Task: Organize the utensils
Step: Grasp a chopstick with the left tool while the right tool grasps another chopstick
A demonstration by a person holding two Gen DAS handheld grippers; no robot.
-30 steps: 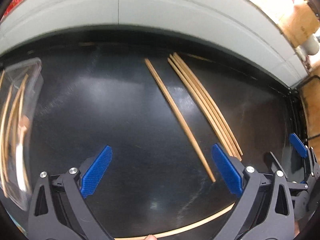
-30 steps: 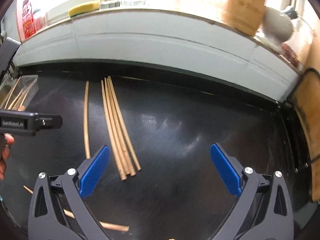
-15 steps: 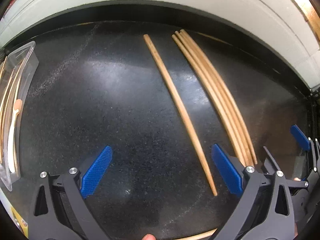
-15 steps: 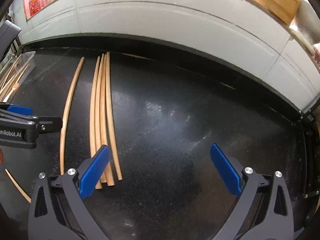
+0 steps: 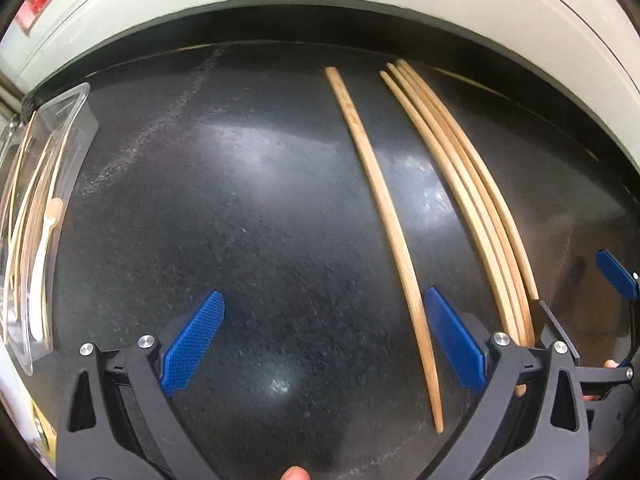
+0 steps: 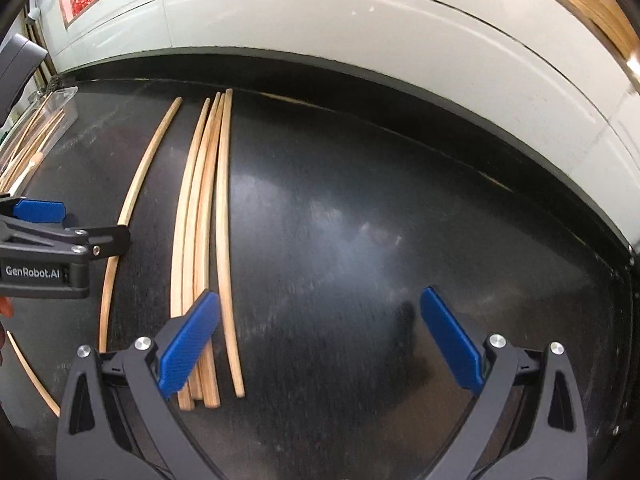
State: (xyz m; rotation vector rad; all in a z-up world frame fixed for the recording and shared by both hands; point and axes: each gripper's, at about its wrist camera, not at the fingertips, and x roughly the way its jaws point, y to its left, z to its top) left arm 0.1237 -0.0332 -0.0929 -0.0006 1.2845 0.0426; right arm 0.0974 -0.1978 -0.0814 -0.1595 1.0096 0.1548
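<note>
Lying on the black bench (image 5: 248, 216), a single chopstick (image 5: 384, 208) runs from near the far edge back toward the near edge, with a bundle of four chopsticks (image 6: 204, 240) just beside it on the right-hand side, their sticks touching along most of their length. The left gripper (image 5: 320, 340) hovers with its jaws wide apart and nothing between them; its right finger stands just beside the near end of the single chopstick. The right gripper (image 6: 316, 340) also has its jaws spread and empty, its left finger covering the near ends of the bundle. A clear plastic tray (image 5: 60, 128) sits at the left edge of the bench with pale utensils inside, too warped by the lens to identify. Another stick (image 6: 28, 372) lies near the near-left corner, cut off by the frame. A white tiled wall (image 6: 360, 28) rises behind the far edge.
</note>
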